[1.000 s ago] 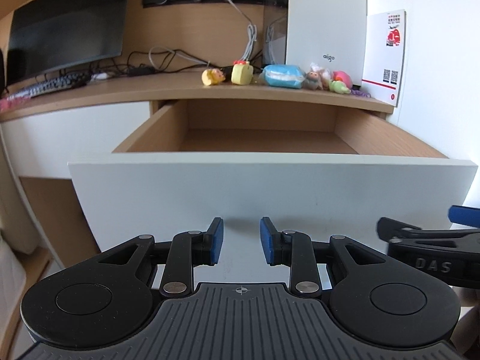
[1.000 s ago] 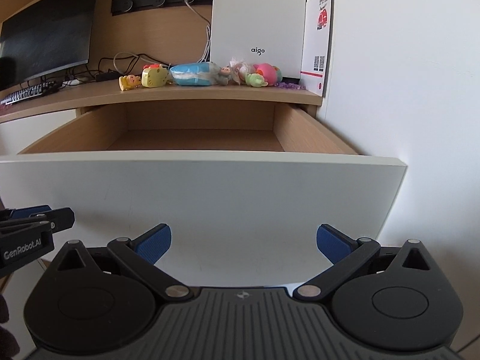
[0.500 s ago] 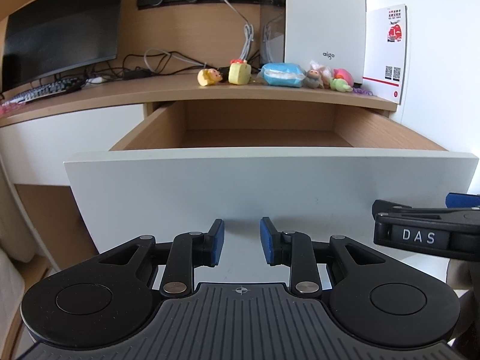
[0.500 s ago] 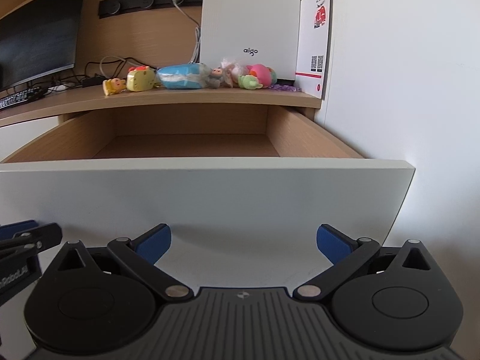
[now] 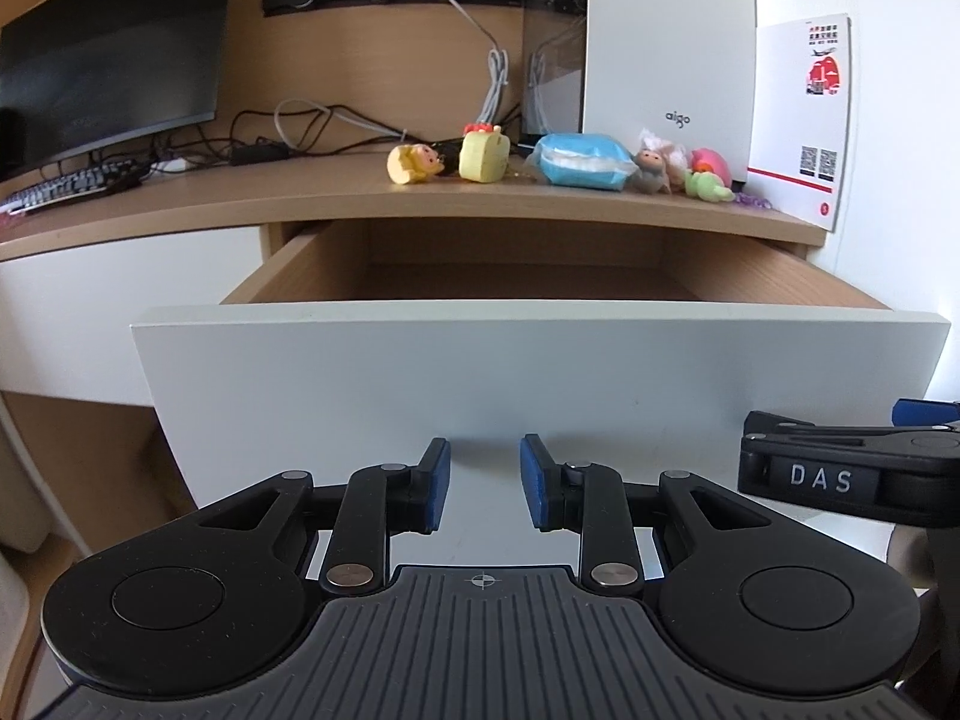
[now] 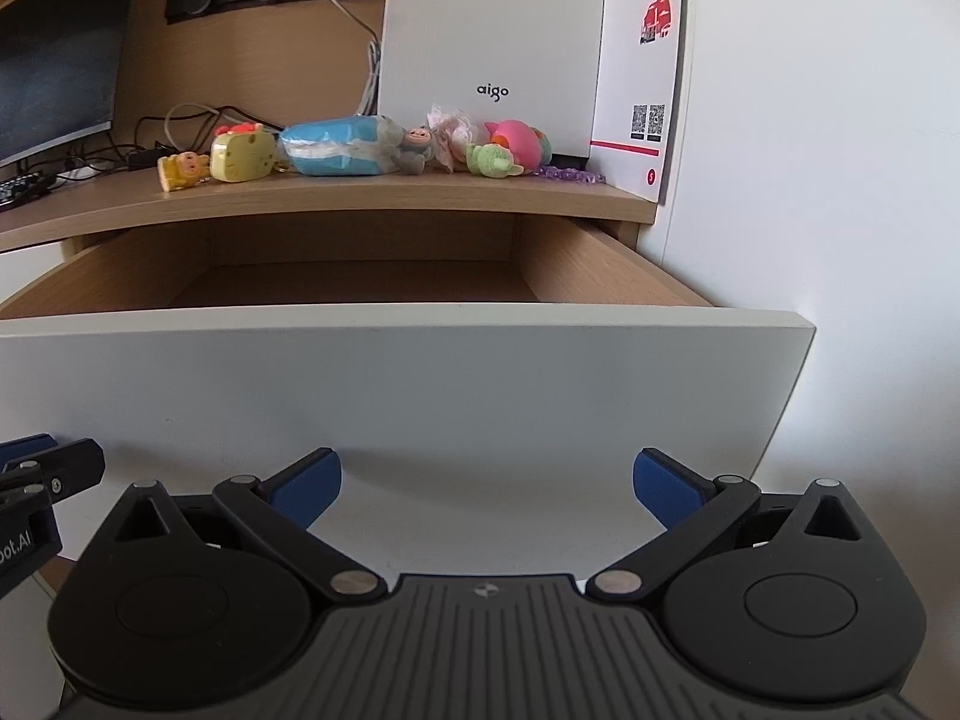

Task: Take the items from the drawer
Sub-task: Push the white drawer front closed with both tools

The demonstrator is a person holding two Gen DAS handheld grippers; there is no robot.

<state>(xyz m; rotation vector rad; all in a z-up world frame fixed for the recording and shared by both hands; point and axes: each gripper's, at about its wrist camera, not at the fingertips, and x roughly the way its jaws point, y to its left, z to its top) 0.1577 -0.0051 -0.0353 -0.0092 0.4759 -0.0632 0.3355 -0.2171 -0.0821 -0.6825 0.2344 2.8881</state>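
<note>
A white wall (image 6: 840, 120) and a wood-panelled back close in a long wooden bench (image 5: 300, 204), and under its right end the drawer (image 5: 540, 372) stands pulled out with its white front nearest and only bare wood showing in the part of its floor that can be seen. On the bench above the drawer stands a white box (image 6: 492, 42) lettered "aigo", a white card (image 6: 645, 72) with red print and two QR codes beside it, a dark monitor (image 5: 114, 42) far left, and a row of small toys (image 5: 486, 156) around a blue packet (image 5: 582, 162). Below the drawer front, the left hand-held gripper (image 5: 485, 486) has its blue pads a little apart on nothing, and the right hand-held gripper (image 6: 487, 483), marked "DAS" on its side, is spread wide and empty.
</note>
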